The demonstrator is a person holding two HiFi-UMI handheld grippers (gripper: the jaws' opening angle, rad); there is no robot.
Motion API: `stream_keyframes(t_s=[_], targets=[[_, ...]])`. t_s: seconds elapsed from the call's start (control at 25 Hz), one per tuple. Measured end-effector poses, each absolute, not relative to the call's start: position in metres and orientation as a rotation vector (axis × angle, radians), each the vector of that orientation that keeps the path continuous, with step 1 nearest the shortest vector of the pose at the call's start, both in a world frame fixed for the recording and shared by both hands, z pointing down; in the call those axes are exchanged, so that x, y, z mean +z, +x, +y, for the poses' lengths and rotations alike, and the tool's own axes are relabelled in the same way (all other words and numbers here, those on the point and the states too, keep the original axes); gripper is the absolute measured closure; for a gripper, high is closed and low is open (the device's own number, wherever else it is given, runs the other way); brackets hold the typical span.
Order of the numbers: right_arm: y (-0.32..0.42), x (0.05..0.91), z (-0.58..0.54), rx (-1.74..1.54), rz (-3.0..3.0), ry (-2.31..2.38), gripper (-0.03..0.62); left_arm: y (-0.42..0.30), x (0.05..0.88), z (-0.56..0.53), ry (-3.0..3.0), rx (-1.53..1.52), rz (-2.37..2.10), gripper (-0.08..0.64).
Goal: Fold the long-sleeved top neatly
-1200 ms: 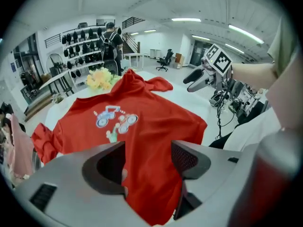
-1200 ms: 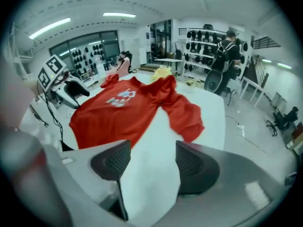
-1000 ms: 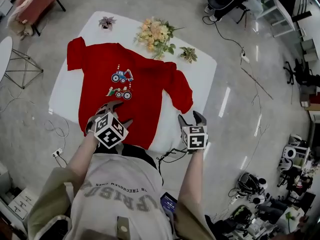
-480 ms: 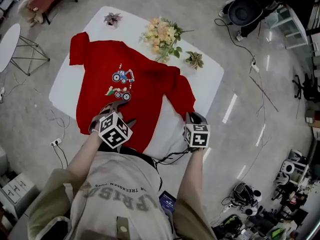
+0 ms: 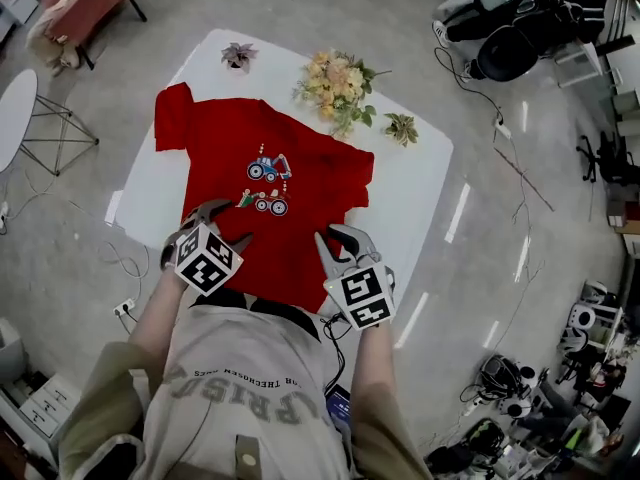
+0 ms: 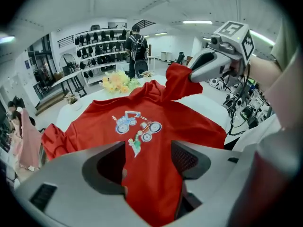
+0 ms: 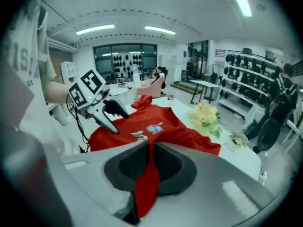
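Across comes the right hand-held gripper, from the bench edge in over the body of the red long-sleeved top. Its jaws have just been closing, and now they're clamped on the sleeve, which we see lifted clear of the cloth. The top itself lies flat, front up, print showing, its far sleeve spread toward the corner.

Our left hand-held gripper hangs over the near hem with jaws wide apart, gripping nothing. That's the worry: nothing pins the body down. If the right one pulls hard, we judge the whole top could slide or the shoulder could bunch, leaving a crooked fold.

Only a narrow strip of fabric sits in that pinch. A quick swing might let it slip out, and the sleeve would drop in a heap short of its line.

Flowers stand just beside the shoulder, so any drag that way risks catching them.
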State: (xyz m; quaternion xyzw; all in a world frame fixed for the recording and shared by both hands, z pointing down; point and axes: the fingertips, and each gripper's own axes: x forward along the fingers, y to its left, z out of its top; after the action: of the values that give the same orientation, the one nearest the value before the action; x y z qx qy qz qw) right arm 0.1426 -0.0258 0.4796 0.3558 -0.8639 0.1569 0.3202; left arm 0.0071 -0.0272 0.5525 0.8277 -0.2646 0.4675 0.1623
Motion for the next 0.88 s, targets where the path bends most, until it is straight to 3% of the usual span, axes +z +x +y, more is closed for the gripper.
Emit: stream_keyframes(t_s=[0.24, 0.44, 0.48, 0.56, 0.6, 0.88], targets=[[0.036, 0.522, -0.001, 0.496, -2.258, 0.744, 0.554, -0.037, 0.552, -0.023, 2.389, 1.324, -0.657, 0.258], [0.002, 0.575, 0.011, 0.612, -2.164, 0.704, 0.551, -0.062, 0.561, -0.013, 2.393, 1.348, -0.557, 0.258], [0.0, 0.579, 0.015, 0.635, -2.153, 0.683, 0.512, -0.063, 0.563, -0.012, 2.393, 1.353, -0.538, 0.258], [-0.001, 0.573, 0.027, 0.683, -2.166, 0.635, 0.313, -0.06, 0.565, -0.009, 2.396, 1.343, -0.507, 0.258], [0.002, 0.563, 0.032, 0.702, -2.186, 0.636, 0.275, -0.056, 0.565, -0.008, 2.396, 1.321, -0.495, 0.258], [0.089, 0.523, 0.036, 0.73, -2.179, 0.903, 0.275, 0.015, 0.582, 0.014, 2.281, 1.167, -0.386, 0.258]])
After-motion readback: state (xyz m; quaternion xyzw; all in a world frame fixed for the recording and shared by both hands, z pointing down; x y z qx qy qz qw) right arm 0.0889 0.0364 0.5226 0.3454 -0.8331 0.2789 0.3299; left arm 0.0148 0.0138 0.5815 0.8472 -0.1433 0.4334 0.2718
